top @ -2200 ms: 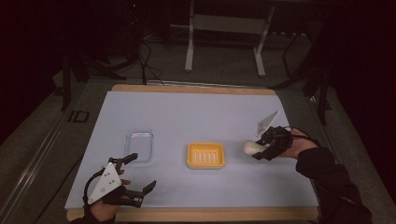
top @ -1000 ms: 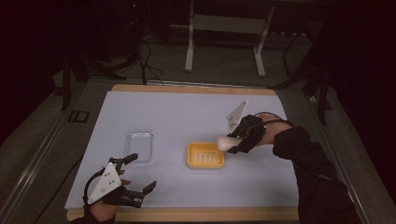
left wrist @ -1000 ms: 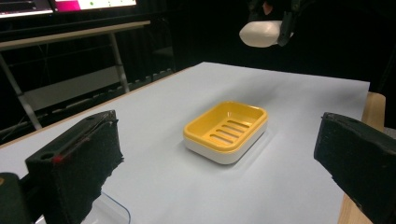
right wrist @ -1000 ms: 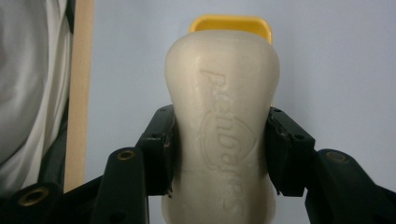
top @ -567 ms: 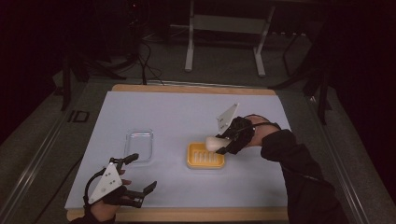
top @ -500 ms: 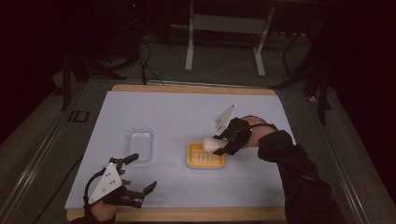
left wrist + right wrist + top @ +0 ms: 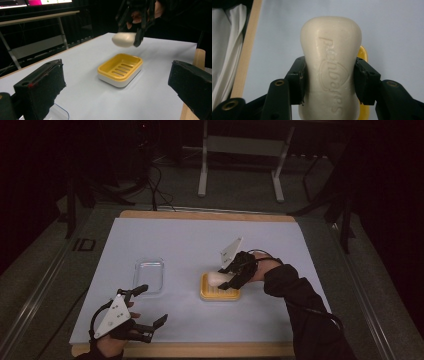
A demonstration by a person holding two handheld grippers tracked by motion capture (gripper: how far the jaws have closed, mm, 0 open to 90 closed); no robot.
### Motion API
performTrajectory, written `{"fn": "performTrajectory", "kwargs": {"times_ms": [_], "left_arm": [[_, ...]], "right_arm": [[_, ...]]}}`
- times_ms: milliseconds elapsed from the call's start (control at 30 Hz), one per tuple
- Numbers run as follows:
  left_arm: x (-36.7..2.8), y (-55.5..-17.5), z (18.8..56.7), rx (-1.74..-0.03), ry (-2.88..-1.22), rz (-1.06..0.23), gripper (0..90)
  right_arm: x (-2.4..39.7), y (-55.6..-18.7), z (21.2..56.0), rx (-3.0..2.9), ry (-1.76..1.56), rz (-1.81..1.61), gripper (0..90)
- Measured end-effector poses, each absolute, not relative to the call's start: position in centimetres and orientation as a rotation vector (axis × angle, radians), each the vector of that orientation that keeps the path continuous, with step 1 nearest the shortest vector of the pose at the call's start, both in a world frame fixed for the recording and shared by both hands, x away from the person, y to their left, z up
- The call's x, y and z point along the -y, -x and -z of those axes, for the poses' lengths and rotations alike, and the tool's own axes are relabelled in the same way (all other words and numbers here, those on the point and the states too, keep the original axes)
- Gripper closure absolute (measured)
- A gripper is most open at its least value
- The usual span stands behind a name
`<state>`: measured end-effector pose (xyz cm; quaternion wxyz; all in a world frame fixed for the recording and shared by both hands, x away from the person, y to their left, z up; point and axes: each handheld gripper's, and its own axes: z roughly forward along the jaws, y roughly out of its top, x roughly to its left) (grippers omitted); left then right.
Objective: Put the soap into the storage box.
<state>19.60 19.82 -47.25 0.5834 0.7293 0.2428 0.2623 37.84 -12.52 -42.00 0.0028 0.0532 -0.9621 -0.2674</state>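
While the soap bar (image 7: 330, 67) hangs just above the yellow soap dish (image 7: 220, 293), the right tool (image 7: 231, 277) clamps its sides (jaws pressed on); the left tool (image 7: 148, 312) gapes, holding nothing.

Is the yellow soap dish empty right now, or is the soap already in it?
Empty. The left gripper view shows the soap dish with bare slats, while the soap bar hangs above it, clamped in the right gripper.
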Motion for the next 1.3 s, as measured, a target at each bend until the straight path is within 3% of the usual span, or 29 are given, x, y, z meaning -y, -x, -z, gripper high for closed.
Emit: {"fn": "performTrajectory", "kwargs": {"times_ms": [800,1067,1300], "left_arm": [[-19.9,-19.6,47.3,-0.57,-1.695,-0.616,0.8],[-19.9,-19.7,47.3,-0.569,-1.699,-0.612,0.8],[-19.8,-19.6,47.3,-0.569,-1.7,-0.611,0.8]], "right_arm": [[11.0,-40.5,49.5,3.018,-0.079,0.669,49.2],[10.8,-40.5,49.2,2.992,-0.054,0.659,46.3],[11.4,-40.3,46.7,3.027,-0.034,0.713,45.5]]}}
